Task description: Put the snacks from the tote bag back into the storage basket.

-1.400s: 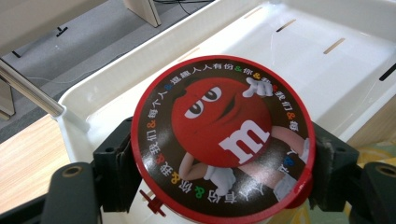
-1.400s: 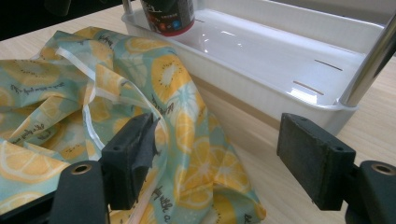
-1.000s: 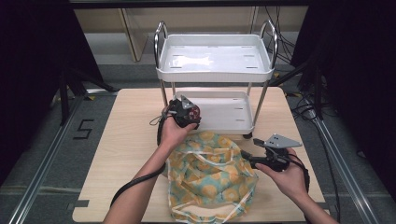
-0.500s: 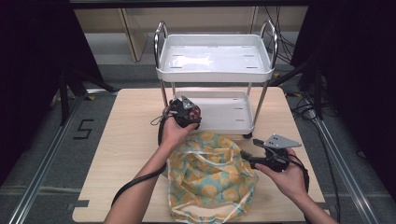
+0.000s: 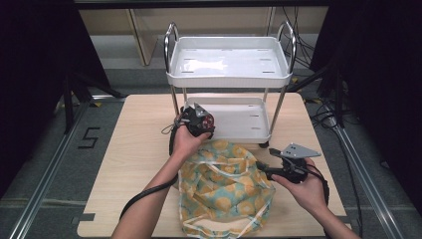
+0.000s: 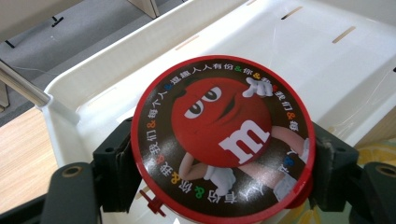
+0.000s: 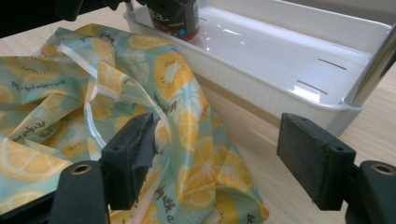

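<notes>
My left gripper point(image 5: 199, 119) point(image 6: 219, 168) is shut on a round M&M's container point(image 6: 219, 140) with a red-rimmed lid showing a red cartoon candy. It holds the container point(image 5: 201, 121) point(image 7: 173, 16) at the near left corner of the cart's white lower tray point(image 5: 244, 122) point(image 6: 327, 60). A teal bag printed with lemon slices point(image 5: 224, 189) point(image 7: 93, 93) lies crumpled on the wooden table in front of the cart. My right gripper point(image 5: 263, 168) point(image 7: 224, 158) stands open at the bag's right edge, with folds of fabric between its jaws and its left jaw against the cloth.
The two-tier cart has chrome posts and a white upper tray point(image 5: 229, 64); its lower tray point(image 7: 280, 56) lies just beyond my right gripper. Bare wooden table point(image 5: 134, 144) spreads to the left of the bag. Dark floor surrounds the table.
</notes>
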The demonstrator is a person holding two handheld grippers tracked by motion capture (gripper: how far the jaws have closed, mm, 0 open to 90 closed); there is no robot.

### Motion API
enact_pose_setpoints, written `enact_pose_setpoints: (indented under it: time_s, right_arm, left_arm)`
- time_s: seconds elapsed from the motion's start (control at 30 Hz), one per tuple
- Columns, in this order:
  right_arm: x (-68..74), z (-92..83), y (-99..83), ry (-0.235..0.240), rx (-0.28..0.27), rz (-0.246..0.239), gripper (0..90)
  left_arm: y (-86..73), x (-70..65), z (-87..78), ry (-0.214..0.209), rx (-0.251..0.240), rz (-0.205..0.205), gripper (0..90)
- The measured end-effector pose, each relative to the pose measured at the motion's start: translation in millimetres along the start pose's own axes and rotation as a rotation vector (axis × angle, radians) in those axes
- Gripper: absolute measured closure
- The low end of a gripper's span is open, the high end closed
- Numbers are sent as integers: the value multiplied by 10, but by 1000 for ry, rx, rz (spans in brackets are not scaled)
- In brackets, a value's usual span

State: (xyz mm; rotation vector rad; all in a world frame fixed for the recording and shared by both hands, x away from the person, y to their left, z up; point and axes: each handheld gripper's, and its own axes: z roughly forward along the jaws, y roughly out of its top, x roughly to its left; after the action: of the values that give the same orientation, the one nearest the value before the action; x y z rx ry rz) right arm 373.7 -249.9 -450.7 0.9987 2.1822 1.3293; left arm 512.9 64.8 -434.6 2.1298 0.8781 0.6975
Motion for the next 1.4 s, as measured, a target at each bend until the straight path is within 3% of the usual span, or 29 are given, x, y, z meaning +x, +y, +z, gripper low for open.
enact_pose_setpoints:
  time_s: [0.37,0.4,0.47,0.57,0.6,0.97,1.03,1.1,1.23,1.4]
  right_arm:
    - [11,11,-4,-4,-9,4,290]
    - [8,8,-2,-4,-7,2,290]
    - [6,8,-2,-4,-9,1,290]
    - [17,-4,-1,5,12,20,290]
    - [6,11,-5,-4,-12,2,290]
    - [3,5,0,-6,-11,-1,290]
    - [3,1,0,-5,-4,-3,290]
    - [5,2,0,-4,-4,-3,289]
    - [4,1,1,-5,-4,-2,289]
    - [6,3,0,-4,-3,-1,288]
  left_arm:
    - [-25,-1,49,-2,3,-11,251]
    - [-15,-5,35,3,28,-6,252]
    - [-16,-12,45,3,30,-9,251]
    - [-25,-15,75,-6,4,-14,251]
    - [-26,-16,79,-4,3,-15,251]
    - [-26,-16,103,-5,14,-28,251]
    - [-21,-13,88,-2,36,-25,251]
    - [-44,-30,124,-16,10,-68,251]
    - [-37,-12,106,-7,36,-53,250]
    - [-47,-7,138,-13,11,-76,249]
